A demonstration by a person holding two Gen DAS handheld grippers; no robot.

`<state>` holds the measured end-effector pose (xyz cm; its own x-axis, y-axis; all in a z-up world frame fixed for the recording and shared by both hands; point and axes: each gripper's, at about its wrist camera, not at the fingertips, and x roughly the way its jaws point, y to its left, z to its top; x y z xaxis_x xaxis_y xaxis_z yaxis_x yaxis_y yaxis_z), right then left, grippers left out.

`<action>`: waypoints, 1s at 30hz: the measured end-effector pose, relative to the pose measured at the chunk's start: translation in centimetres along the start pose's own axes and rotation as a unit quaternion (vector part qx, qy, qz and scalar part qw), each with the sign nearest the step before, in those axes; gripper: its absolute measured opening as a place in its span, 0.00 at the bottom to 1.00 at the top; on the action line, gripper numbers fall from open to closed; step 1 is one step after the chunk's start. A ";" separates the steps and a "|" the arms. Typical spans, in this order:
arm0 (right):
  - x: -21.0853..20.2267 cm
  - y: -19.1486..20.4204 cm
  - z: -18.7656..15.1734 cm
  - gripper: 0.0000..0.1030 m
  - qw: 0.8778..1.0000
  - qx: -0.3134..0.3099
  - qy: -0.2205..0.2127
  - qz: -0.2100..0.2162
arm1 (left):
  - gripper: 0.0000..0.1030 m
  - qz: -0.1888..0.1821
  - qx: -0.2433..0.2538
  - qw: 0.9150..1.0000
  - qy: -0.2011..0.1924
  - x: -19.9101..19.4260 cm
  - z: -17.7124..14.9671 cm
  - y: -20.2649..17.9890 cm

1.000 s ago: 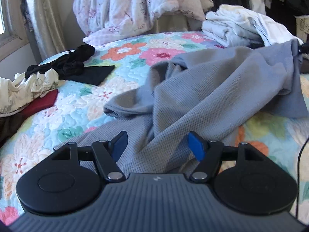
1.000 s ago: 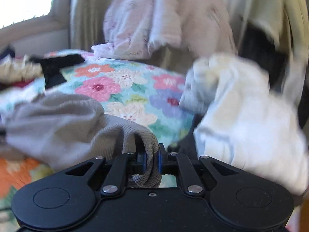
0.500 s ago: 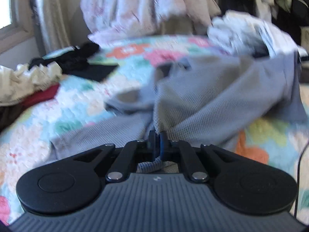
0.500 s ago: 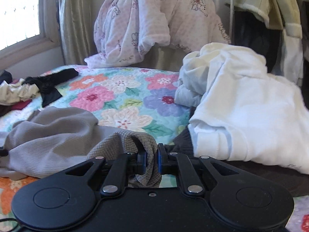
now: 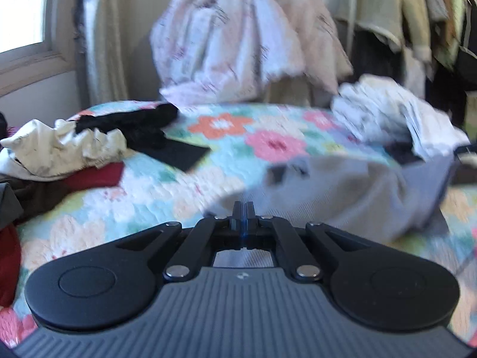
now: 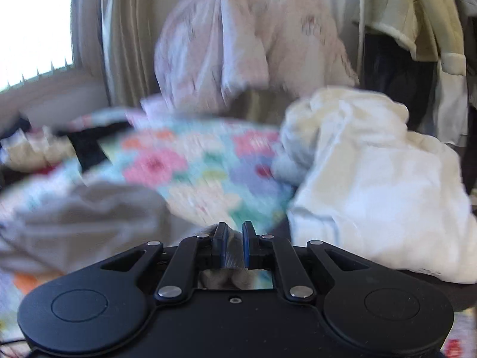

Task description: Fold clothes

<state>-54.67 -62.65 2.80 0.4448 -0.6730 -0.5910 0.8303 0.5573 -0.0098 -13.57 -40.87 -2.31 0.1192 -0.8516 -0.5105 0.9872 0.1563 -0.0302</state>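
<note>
A floral quilt (image 5: 226, 149) covers the bed. A window (image 5: 21, 6) with a pale curtain (image 5: 104, 44) stands beyond the bed's far left corner. Past the far edge, a pink patterned blanket (image 5: 244, 35) is draped, and hanging clothes (image 5: 417, 15) fill the right.

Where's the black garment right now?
In the left wrist view, the black garment lies at far left on the floral quilt, against the crumpled white cloth and well left of the grey shirt.

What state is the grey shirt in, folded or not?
Not folded. The grey shirt lies bunched on the floral quilt, pinched by the left gripper and right gripper.
</note>
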 end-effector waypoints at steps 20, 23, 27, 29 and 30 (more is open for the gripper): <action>6.5 19.3 -5.4 0.60 0.920 -0.362 0.053 0.141 | 0.57 0.046 0.042 0.994 0.095 0.7 -5.4 -0.6; 7.8 19.8 -6.4 0.60 0.914 -0.385 0.054 0.119 | 0.73 0.059 0.030 0.993 0.102 0.9 -6.3 0.2; 9.2 18.5 -7.3 0.43 0.917 -0.380 0.056 0.109 | 0.80 0.048 0.037 0.992 0.111 1.8 -7.4 0.6; 10.1 16.1 -6.0 0.15 0.944 -0.283 0.082 0.151 | 0.80 0.048 0.039 0.992 0.111 2.5 -7.7 0.7; 10.1 15.0 -5.4 0.05 0.951 -0.254 0.084 0.158 | 0.71 0.046 0.035 0.992 0.108 2.7 -7.8 0.8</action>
<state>-39.50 -58.47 -7.70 0.5499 -0.3706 -0.7485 0.3769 0.9098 -0.1736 -13.24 -39.16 -10.46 0.1923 -0.7067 -0.6809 0.9789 0.1871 0.0822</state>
